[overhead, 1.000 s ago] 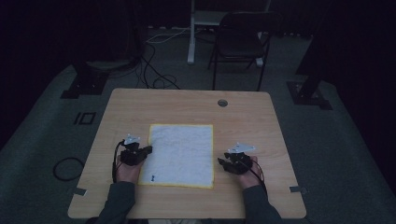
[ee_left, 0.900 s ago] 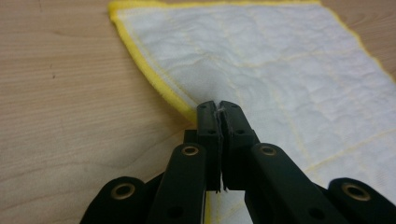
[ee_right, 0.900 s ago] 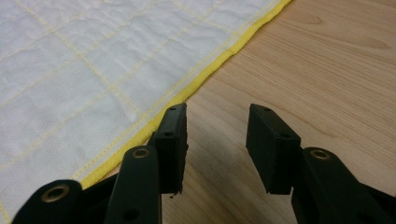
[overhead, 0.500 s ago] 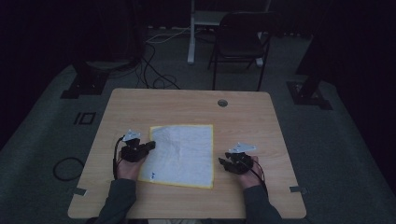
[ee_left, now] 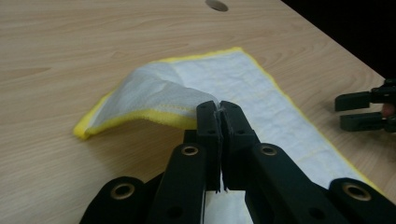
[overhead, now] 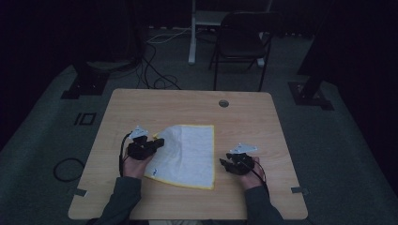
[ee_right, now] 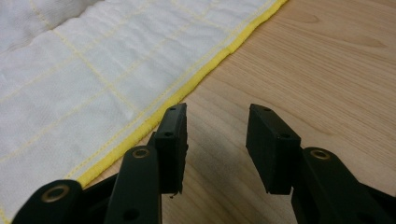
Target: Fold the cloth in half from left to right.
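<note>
A white cloth (overhead: 187, 152) with yellow hem lies mid-counter (overhead: 187, 105), nearer the front edge; a round hole (overhead: 224, 103) sits toward the far edge, a chair (overhead: 241, 44) beyond. The left gripper view shows the left tool (ee_left: 220, 111) clamped on the cloth's lifted edge. The right tool (ee_right: 215, 126), jaws apart and empty, rests low beside the cloth's right hem.

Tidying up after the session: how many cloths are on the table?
1. The white cloth with yellow edging lies mid-table between the hands; the left tool pinches its left edge, lifted off the wood. Nothing suggests another underneath.
</note>
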Tool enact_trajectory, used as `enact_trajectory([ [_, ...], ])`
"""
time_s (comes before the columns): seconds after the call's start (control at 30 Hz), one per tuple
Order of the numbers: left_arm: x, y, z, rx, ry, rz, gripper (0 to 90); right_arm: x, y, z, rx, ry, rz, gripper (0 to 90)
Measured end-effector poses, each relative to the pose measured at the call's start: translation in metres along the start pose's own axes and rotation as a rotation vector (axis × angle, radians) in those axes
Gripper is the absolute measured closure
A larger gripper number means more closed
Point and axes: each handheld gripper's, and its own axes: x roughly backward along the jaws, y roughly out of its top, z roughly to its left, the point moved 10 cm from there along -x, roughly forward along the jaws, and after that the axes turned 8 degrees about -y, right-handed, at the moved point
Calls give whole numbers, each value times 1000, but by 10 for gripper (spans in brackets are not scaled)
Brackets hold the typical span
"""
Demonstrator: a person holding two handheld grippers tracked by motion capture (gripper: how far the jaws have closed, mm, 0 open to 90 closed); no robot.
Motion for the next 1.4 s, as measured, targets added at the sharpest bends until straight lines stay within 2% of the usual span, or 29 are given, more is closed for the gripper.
enact_trajectory([
  [0.37, -11, 9, -19, -36, -47, 16, 881, 0, 0, 0, 1, 2, 2, 582],
  [0.87, -29, 12, -38, -54, -92, 40, 880, 0, 0, 1, 1, 2, 3, 583],
  [1.4, -74, 4, -63, -86, -133, 127, 878, -1, 0, 1, 0, 4, 3, 582],
])
